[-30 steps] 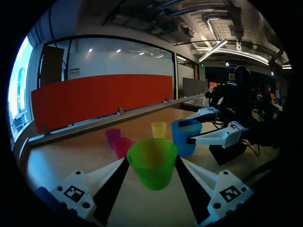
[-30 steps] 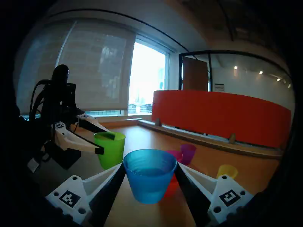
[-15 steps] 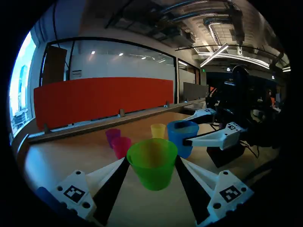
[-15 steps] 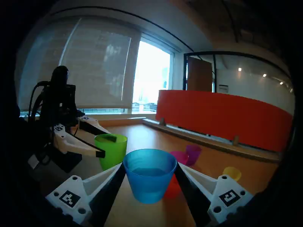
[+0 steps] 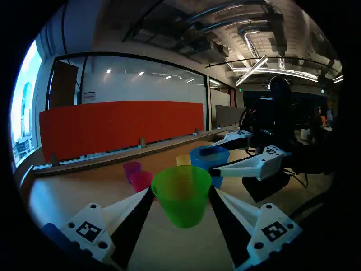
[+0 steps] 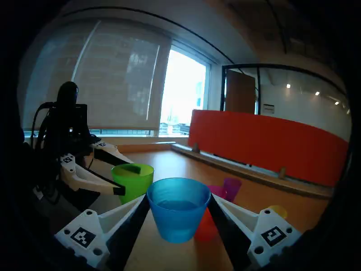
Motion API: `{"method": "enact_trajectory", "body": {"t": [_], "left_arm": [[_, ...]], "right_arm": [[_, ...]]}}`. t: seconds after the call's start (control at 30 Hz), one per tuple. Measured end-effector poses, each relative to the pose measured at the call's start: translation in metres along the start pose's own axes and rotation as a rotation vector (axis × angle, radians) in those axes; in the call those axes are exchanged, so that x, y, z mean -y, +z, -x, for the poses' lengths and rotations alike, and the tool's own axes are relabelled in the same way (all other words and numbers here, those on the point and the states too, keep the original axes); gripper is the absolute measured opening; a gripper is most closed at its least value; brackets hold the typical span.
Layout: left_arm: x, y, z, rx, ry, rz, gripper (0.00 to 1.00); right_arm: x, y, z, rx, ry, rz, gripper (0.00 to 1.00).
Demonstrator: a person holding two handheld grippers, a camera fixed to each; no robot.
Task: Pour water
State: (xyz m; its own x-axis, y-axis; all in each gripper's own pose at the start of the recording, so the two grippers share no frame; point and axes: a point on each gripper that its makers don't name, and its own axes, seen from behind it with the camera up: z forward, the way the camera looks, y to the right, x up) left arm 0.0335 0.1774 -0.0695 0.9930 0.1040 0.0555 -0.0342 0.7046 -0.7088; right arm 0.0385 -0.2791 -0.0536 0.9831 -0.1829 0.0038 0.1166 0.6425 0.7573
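Since nothing is tipped yet, both held cups sit level, which makes sense to me: you'd line them up side by side before pouring.

Reading the left gripper view left to right:

- A small purple plastic cup (image 5: pixel 131 168) and a pink plastic cup (image 5: pixel 141 179) stand right next to each other on the wooden bench (image 5: pixel 81 185), parked out of the way.
- The left tool (image 5: pixel 180 190) is clamped on a translucent green plastic cup (image 5: pixel 181 205), one finger per side, mouth up. My guess is that's the receiver.
- A yellow plastic cup (image 5: pixel 183 159) peeks out behind it.
- Just right of that, the right tool (image 6: pixel 179 199) squeezes a blue plastic cup (image 5: pixel 207 156) by its sides, upright and close to the green one.

The right gripper view shows water (image 6: pixel 178 204) in the blue cup, so that's the pourer.

Count: five cups, one of each colour, and two tools.
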Motion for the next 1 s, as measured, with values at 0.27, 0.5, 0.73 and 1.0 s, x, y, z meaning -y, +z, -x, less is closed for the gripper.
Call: {"method": "enact_trajectory", "body": {"t": [0.27, 0.5, 0.73, 1.0], "left_arm": [[-0.004, -0.002, -0.008, -0.032, -0.008, 0.006, 0.88], [-0.004, -0.003, -0.009, -0.039, -0.009, 0.004, 0.88], [-0.004, -0.005, -0.004, -0.012, 0.006, 0.009, 0.87], [-0.008, -0.005, -0.001, -0.002, 0.019, 0.025, 0.87]], "right_arm": [[-0.001, 0.000, -0.007, -0.003, -0.008, -0.001, 0.92], [-0.002, 0.001, -0.011, -0.003, -0.021, -0.003, 0.92], [-0.004, 0.001, -0.016, -0.003, -0.042, -0.009, 0.92], [-0.005, 0.005, -0.021, 0.003, -0.103, -0.022, 0.92]]}}
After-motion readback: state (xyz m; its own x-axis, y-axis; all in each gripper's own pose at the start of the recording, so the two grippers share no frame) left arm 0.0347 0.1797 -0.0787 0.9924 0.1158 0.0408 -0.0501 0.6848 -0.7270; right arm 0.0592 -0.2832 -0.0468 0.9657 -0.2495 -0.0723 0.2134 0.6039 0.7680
